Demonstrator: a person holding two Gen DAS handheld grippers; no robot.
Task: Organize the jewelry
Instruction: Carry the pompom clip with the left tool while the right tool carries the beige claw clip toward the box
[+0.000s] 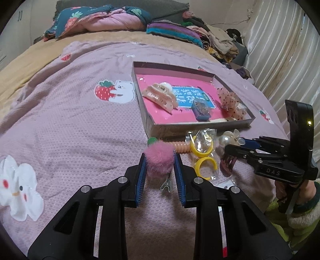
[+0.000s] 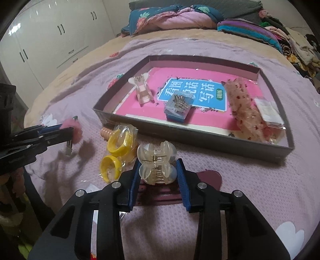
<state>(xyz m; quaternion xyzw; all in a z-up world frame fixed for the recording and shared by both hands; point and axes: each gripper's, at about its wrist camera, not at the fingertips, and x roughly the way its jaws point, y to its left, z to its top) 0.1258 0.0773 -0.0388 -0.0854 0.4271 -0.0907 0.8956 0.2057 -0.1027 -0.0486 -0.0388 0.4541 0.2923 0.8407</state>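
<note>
Left hand-held gripper [image 1: 159, 160] grasps pompom clip [image 1: 159, 158]; right [image 2: 158, 170] grasps clear claw clip [image 2: 157, 163] over quilted bed [image 1: 70, 120].

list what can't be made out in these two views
- Dark red hair clip: right wrist view, mostly hidden under the right claw and its clear claw clip.
- Coiled peach hair tie: left wrist view, partly behind the pink pompom clip in the left claw.
- Small packet in the tray: contents blurred.

- A home bedroom is shown.
- A bed with a mauve strawberry-print cover [image 1: 80, 120] is seen.
- Folded quilts [image 2: 170, 18], piled clothes [image 1: 220, 40] and white wardrobe doors [image 2: 50, 36] are seen.
</note>
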